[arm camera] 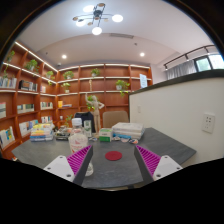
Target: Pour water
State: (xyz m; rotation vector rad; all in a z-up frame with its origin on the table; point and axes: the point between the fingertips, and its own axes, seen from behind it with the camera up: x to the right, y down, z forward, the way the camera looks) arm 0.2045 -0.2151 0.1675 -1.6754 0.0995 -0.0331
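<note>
My gripper (112,166) is open and empty, its two fingers with magenta pads (78,160) spread wide low over the table. Between the fingers lies a dark grey mat (108,172) with a small red round disc (113,155) on it, just ahead of the fingertips. A small clear cup-like vessel (77,142) stands at the mat's left edge, close beyond the left finger. I cannot tell whether it holds water.
Beyond the mat stand a clear lidded plastic box (127,130), a small green and white box (105,132) and several small packages (42,130). Wooden shelves (25,95) line the left and back walls. A white partition (190,115) with a socket stands to the right.
</note>
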